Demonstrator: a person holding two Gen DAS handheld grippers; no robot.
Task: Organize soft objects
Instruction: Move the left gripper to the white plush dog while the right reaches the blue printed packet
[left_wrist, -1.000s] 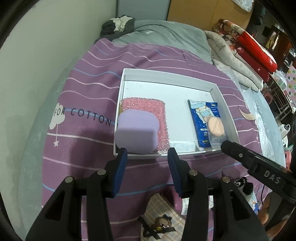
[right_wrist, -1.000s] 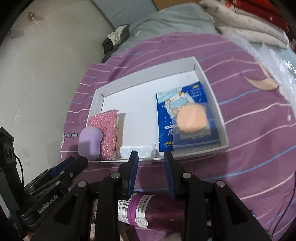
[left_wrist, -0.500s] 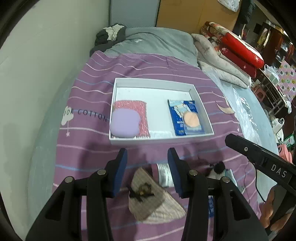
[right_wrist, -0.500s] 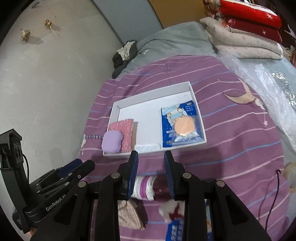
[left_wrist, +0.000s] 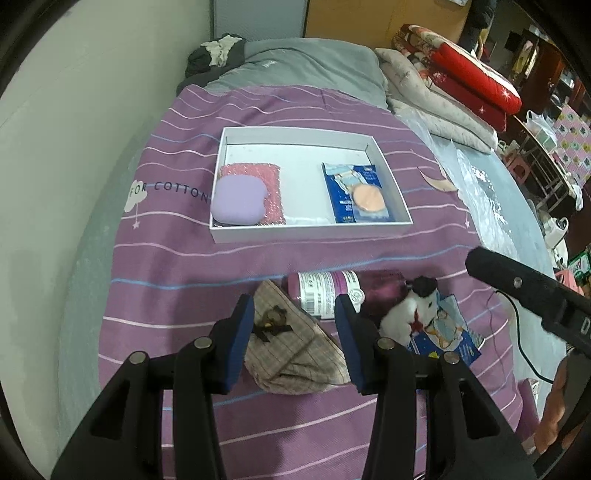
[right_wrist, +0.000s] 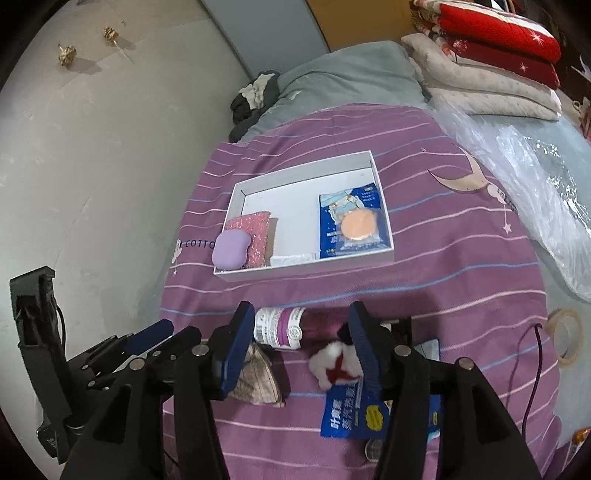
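Note:
A white box (left_wrist: 310, 230) (right_wrist: 303, 271) lies on the purple striped bedspread. It holds a purple sponge (left_wrist: 238, 201) (right_wrist: 232, 249) on a pink scrubber (left_wrist: 264, 175), and an orange puff (left_wrist: 365, 197) (right_wrist: 357, 226) on a blue packet. Nearer me lie a plaid pouch (left_wrist: 295, 354) (right_wrist: 258, 384), a purple bottle (left_wrist: 321, 290) (right_wrist: 280, 326), a white plush toy (left_wrist: 406, 310) (right_wrist: 332, 360) and another blue packet (right_wrist: 351, 413). My left gripper (left_wrist: 293, 314) hovers open above the pouch and bottle. My right gripper (right_wrist: 301, 321) hangs over bottle and plush, its jaws opening, gripping nothing.
A pale wall runs along the bed's left side. Folded red and beige quilts (left_wrist: 461, 88) (right_wrist: 487, 62) are stacked at the far right, with clear plastic sheeting (right_wrist: 535, 177) beside them. A tape roll (right_wrist: 563, 336) and a dark cable (right_wrist: 535, 369) lie at right.
Both grippers have pulled back and up from the box, bringing the pouch, bottle and plush into view beneath them. The right gripper's jaws stand wider than before.

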